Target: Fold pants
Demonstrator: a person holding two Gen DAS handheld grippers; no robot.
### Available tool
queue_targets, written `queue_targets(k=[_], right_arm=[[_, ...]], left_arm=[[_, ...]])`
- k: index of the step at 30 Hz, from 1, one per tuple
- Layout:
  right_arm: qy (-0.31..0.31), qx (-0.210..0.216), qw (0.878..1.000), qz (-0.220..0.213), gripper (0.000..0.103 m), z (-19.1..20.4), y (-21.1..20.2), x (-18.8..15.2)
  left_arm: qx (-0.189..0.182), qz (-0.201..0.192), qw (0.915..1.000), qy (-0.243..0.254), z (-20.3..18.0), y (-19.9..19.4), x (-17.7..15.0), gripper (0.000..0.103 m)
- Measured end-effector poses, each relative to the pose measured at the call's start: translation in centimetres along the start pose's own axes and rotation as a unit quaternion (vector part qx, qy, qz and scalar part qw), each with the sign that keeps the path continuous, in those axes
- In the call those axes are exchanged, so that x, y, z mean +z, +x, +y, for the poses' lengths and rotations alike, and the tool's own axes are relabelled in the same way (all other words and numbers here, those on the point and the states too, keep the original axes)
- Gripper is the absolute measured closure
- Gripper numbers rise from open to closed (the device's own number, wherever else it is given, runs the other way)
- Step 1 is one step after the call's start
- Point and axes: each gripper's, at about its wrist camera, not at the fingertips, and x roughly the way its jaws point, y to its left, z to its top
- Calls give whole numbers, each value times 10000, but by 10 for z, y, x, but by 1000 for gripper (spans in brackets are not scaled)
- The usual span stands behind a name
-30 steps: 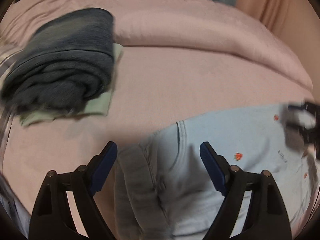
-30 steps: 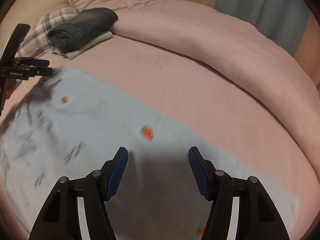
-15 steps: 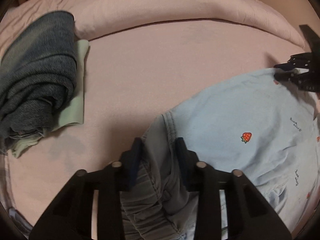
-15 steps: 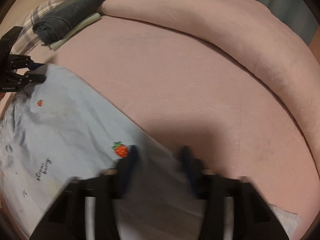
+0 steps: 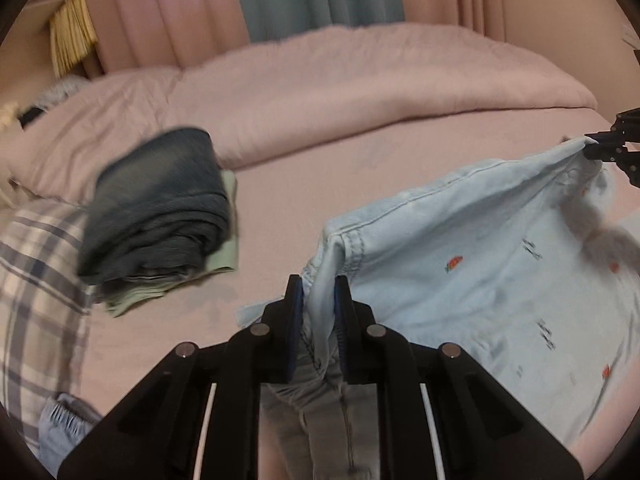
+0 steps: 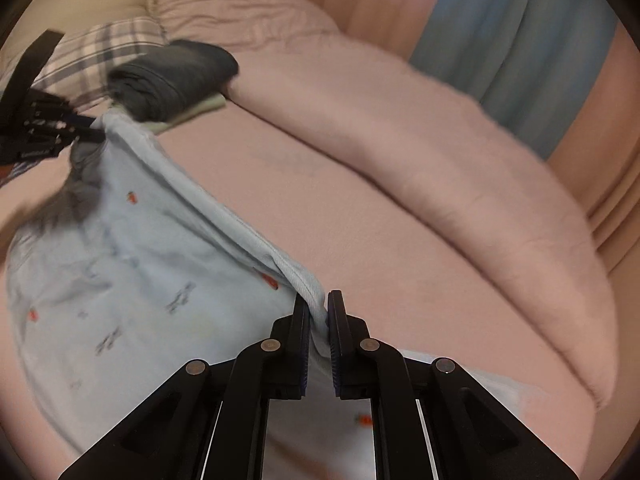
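Both grippers now pinch the pale blue pants and hold one edge up off the bed.

A second ago both sets of jaws stood spread above the flat pants; now the left gripper (image 5: 317,294) has its jaws closing on bunched cloth at the waistband end, pads pressing it, and the right gripper (image 6: 318,312) has its jaws pressed together on the folded hem edge. The pants (image 5: 480,264), light blue with small red strawberries, are no longer flat: the edge between the two grippers is raised and stretched taut, the rest draping down onto the pink bed (image 5: 304,184). In the left view the right gripper shows at 3 o'clock, the folded dark jeans (image 5: 160,208) on a green garment at 9 o'clock, a plaid pillow (image 5: 36,264) beside them. No containers are in view.
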Motion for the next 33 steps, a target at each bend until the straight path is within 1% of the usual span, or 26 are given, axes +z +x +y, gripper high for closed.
queue_targets(k=[1, 3, 5, 7, 8, 9, 10, 13, 14, 15, 17, 19, 23, 25, 27, 28, 30, 31, 32, 33], right_arm=[[-71, -35, 9999, -65, 94, 5, -12, -6], [-201, -89, 9996, -187, 94, 23, -37, -21], [-286, -92, 9992, -251, 95, 39, -62, -45], [-438, -142, 9986, -259, 95, 57, -74, -59], [-592, -141, 9979, -233, 95, 71, -79, -68], [-746, -169, 9969, -191, 95, 83, -81, -79], [-789, -131, 9967, -133, 95, 94, -80, -85], [-882, 132, 9959, 158, 95, 121, -71, -119], [-931, 216, 9949, 324, 95, 131, -61, -129], [-1030, 238, 9935, 419, 95, 137, -54, -134], [-1238, 138, 9906, 562, 95, 150, -44, -140], [-1193, 118, 9912, 559, 95, 148, -42, -135], [-1028, 6, 9942, 304, 95, 142, -63, -127], [-908, 82, 9954, 290, 95, 142, -67, -128], [-900, 180, 9950, 385, 95, 151, -65, -139], [-958, 192, 9943, 437, 95, 155, -62, -144], [-971, 245, 9928, 657, 95, 161, -51, -155], [-882, 226, 9942, 573, 95, 160, -49, -156], [-736, 224, 9956, 528, 95, 157, -50, -154], [-544, 302, 9964, 574, 92, 152, -51, -152]], left_arm=[[-19, -129, 9999, -48, -2, -17, -12, 89], [-26, -278, 9996, -104, -7, -31, -24, 90], [7, -414, 9991, -133, -8, -49, -51, 90], [99, -483, 9988, -70, -13, -57, -87, 90], [125, -475, 9988, -50, -17, -59, -100, 90], [102, -395, 9991, -79, -20, -59, -116, 90], [61, -255, 9995, -169, -14, -43, -130, 91], [4, 138, 9992, -377, -12, -21, -162, 92], [-20, 206, 9987, -457, -13, -17, -167, 96], [-44, 261, 9983, -515, -13, -12, -169, 97], [-5, 237, 9979, -601, -14, -10, -170, 97], [-57, 134, 9972, -734, -11, -14, -166, 97], [-101, 46, 9962, -867, -7, -23, -172, 97], [-121, 89, 9957, -910, -7, -26, -180, 97], [-132, 132, 9959, -881, -10, -28, -187, 97], [-76, 212, 9963, -824, -13, -26, -191, 93], [98, 364, 9960, -814, -12, -21, -193, 92], [118, 480, 9944, -935, -10, -20, -194, 91], [60, 512, 9929, -1070, -6, -23, -194, 91], [11, 470, 9919, -1182, -4, -29, -194, 90]])
